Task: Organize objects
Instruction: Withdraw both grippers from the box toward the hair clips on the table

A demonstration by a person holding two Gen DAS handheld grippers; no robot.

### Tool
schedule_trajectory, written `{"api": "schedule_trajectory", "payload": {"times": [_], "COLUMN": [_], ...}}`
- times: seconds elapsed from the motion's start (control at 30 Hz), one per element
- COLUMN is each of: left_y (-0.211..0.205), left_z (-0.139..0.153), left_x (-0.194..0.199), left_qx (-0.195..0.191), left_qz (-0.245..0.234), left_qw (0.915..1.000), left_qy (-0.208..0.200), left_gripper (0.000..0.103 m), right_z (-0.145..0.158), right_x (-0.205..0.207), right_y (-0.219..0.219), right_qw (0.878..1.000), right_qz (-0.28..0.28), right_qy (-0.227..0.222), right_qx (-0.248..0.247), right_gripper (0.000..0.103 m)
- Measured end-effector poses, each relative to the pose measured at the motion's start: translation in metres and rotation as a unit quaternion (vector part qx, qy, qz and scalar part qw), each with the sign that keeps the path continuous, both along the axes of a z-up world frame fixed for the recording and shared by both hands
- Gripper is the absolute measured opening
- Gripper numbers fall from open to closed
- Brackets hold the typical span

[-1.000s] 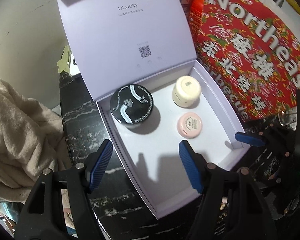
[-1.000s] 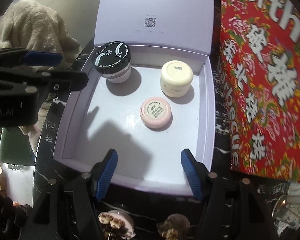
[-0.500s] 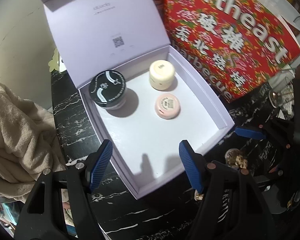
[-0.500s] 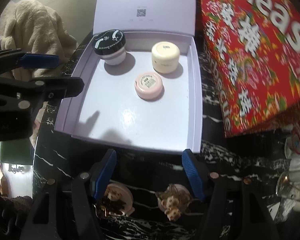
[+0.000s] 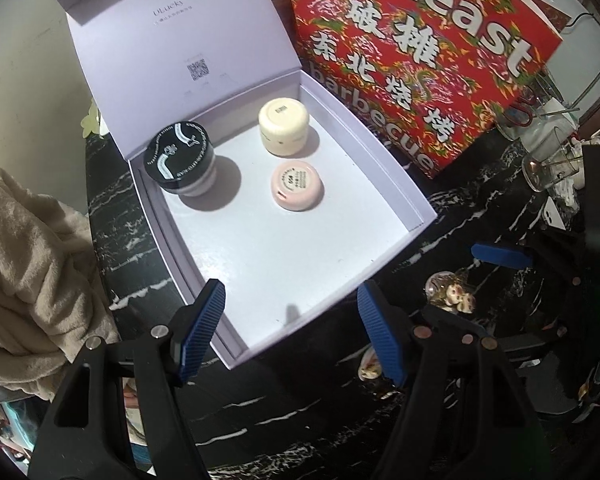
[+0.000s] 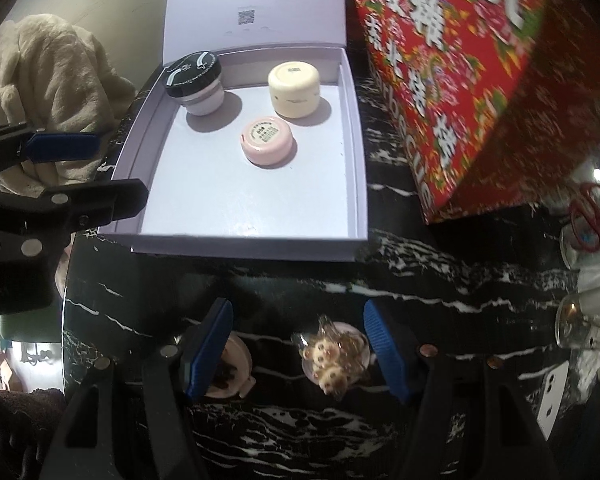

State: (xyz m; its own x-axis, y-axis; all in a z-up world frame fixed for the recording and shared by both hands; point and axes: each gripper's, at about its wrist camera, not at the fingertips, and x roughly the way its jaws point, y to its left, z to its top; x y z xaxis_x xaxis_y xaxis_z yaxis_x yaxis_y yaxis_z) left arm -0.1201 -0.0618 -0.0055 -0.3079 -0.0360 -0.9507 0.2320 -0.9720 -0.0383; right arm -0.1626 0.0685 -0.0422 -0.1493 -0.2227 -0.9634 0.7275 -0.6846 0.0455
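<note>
Left wrist | 3 jars (image 5: 283, 129) in box (image 5: 416, 204) | both tongs (image 5: 292, 332) wide apart, empty

So the gift box (image 5: 342, 268) sits open on the bench (image 6: 420, 280), lid (image 5: 180, 52) standing up at the far end. Three things inside, all bunched toward the lid: dark-lidded jar (image 5: 182, 158) in the far left corner, cream jar (image 5: 284, 126) far right, and the flat compact (image 5: 297, 185) just in front of the cream jar, none touching. Barbecue box (image 5: 416, 52) is right beside the gift box on its right. Blanket (image 6: 56, 96) off to the left. Nearer than the gift box, two small decorated dishes (image 6: 336, 354) lie on the bench side by side, and glassware (image 6: 588, 320) is far right
</note>
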Motion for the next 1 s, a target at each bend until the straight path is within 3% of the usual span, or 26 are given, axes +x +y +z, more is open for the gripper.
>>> {"api": "schedule_trajectory", "payload": {"times": [0.6, 1.0], "left_y": [0.04, 0.055], "left_z": [-0.003, -0.019], "left_x": [0.02, 0.032], "left_qx": [0.004, 0.031], "left_qz": [-0.036, -0.046], "left_qw": [0.9993, 0.9983], "left_qy": [-0.005, -0.02], "left_gripper": [0.068, 0.068], "right_z": [0.002, -0.012], "right_x": [0.02, 0.028], "right_y": [0.035, 0.059], "right_qw": [0.999, 0.997], "right_qz": [-0.037, -0.071], "right_qy": [-0.004, -0.026], "right_qx": [0.002, 0.003], "right_gripper": [0.069, 0.07]}}
